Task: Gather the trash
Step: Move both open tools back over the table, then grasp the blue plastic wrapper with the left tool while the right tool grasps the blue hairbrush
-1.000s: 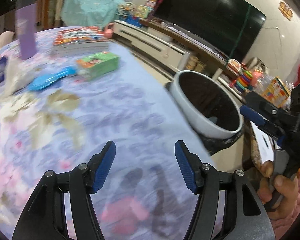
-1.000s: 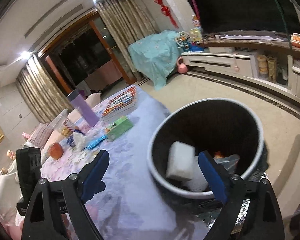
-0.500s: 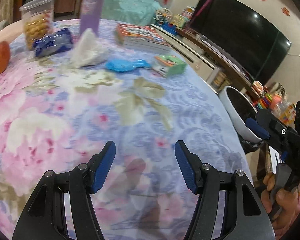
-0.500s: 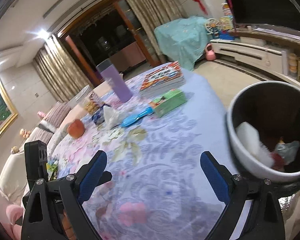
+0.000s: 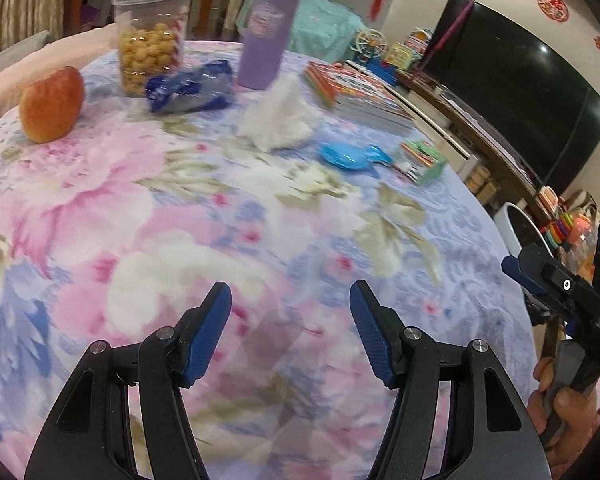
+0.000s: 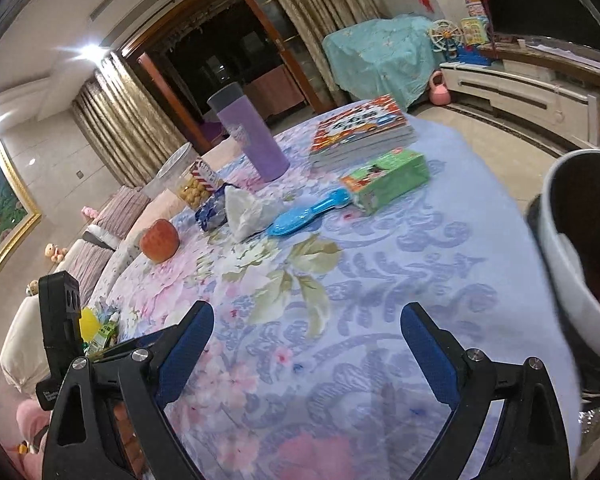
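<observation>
A crumpled white tissue (image 5: 278, 120) (image 6: 246, 212) lies on the flowered tablecloth (image 5: 220, 220), far ahead of both grippers. A blue snack wrapper (image 5: 190, 88) (image 6: 212, 210) lies beside it. The white bin with a black liner (image 6: 572, 264) (image 5: 514, 228) stands off the table's right edge, with trash inside. My left gripper (image 5: 290, 328) hovers open over the near cloth, nothing between its fingers. Over the cloth near the bin, my right gripper (image 6: 306, 344) is open and empty; it shows in the left wrist view (image 5: 524, 276) at the right edge, held by a hand.
Farther back on the table are an apple (image 5: 52, 104), a clear jar of snacks (image 5: 150, 36), a purple tumbler (image 5: 268, 28), a stack of books (image 5: 360, 96), a blue plastic spoon (image 5: 352, 156) and a green box (image 5: 420, 160). A TV and cabinet stand beyond.
Both views have swung left from the bin to the tabletop. The bin has slid to the right edge of each view; the apple, jar and tissue have come into sight.
</observation>
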`<action>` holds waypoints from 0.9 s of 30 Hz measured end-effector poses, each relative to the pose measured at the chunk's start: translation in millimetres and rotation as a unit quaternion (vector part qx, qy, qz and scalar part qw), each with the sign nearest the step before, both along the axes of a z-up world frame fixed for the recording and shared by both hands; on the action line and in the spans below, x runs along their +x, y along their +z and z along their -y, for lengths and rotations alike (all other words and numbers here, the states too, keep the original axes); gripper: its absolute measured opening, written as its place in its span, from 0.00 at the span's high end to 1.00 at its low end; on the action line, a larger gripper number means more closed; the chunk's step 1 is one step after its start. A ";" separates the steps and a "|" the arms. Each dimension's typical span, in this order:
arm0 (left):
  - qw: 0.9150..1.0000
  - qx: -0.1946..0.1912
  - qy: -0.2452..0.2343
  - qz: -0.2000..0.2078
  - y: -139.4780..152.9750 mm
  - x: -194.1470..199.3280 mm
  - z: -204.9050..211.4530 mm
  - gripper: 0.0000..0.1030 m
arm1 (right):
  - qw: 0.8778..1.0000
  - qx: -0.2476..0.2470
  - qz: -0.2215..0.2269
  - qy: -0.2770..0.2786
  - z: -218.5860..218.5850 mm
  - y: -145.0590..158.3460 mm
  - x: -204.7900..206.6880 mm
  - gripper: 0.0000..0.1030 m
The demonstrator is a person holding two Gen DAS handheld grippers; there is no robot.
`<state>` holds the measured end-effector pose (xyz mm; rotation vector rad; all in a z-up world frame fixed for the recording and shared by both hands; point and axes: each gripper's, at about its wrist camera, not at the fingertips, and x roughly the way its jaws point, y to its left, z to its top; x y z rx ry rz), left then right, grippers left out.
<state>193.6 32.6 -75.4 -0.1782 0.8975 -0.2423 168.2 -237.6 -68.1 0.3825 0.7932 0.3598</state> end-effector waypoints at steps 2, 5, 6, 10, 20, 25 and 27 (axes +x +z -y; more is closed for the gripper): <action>1.000 0.006 0.007 0.000 -0.3 6.4 -10.5 0.39 | 1.000 0.001 -0.002 0.006 -9.6 -3.2 6.9 0.07; 1.000 0.016 0.013 -0.001 -1.2 17.5 -22.2 0.39 | 1.000 0.003 -0.007 0.013 -21.2 -6.7 17.5 0.07; 1.000 0.021 0.013 -0.002 -1.7 22.3 -26.3 0.39 | 1.000 0.004 -0.009 0.015 -24.2 -8.2 21.0 0.07; 0.999 0.041 0.018 0.000 -1.4 41.5 -41.8 0.39 | 1.000 0.010 -0.010 0.022 -37.2 -12.2 38.2 0.07; 0.994 0.101 0.036 0.021 2.5 114.7 -70.2 0.34 | 1.000 0.015 -0.018 -0.005 -60.5 -24.5 85.0 0.09; 0.991 0.127 0.022 0.039 5.0 150.8 -67.0 0.27 | 0.999 0.014 -0.040 -0.022 -67.2 -33.4 108.3 0.12; 0.988 0.144 0.014 0.050 7.4 164.1 -63.2 0.24 | 0.998 0.015 -0.046 -0.029 -67.0 -36.2 113.6 0.14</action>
